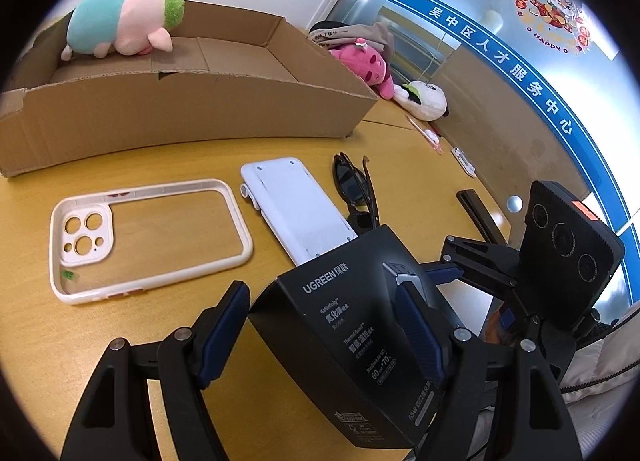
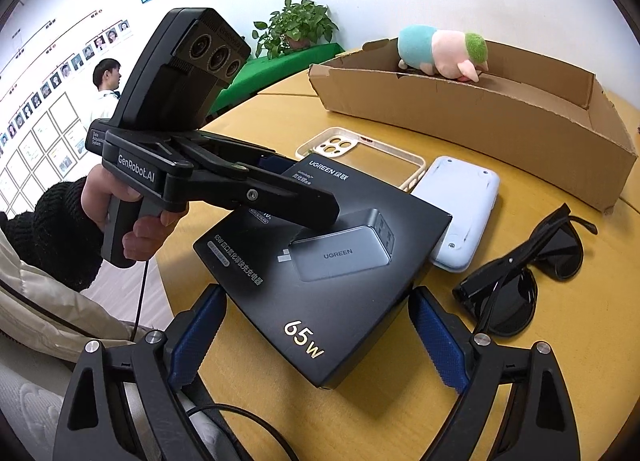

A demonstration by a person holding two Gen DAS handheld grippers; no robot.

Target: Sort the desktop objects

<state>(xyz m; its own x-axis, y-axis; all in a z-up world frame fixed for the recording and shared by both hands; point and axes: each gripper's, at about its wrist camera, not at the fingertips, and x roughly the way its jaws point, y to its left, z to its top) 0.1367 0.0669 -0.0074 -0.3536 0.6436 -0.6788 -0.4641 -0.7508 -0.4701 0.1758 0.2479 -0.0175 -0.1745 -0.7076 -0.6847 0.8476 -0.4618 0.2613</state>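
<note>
A black UGREEN charger box (image 1: 352, 341) (image 2: 320, 273) sits tilted between the fingers of my left gripper (image 1: 324, 325). The right finger touches the box; the left finger stands a little off it. My right gripper (image 2: 316, 337) is open around the near end of the same box, both fingers apart from it. In the right wrist view the left gripper (image 2: 304, 201) reaches over the box from the left. A white phone case (image 1: 148, 237) (image 2: 360, 153), a white flat device (image 1: 296, 205) (image 2: 460, 213) and black sunglasses (image 1: 356, 185) (image 2: 520, 277) lie on the wooden table (image 1: 120, 341).
A long open cardboard box (image 1: 180, 117) (image 2: 480, 117) stands at the back with a plush pig (image 1: 120, 25) (image 2: 444, 49) in it. More plush toys (image 1: 384, 73) lie behind its right end. A potted plant (image 2: 296, 27) and a person (image 2: 106, 85) are in the background.
</note>
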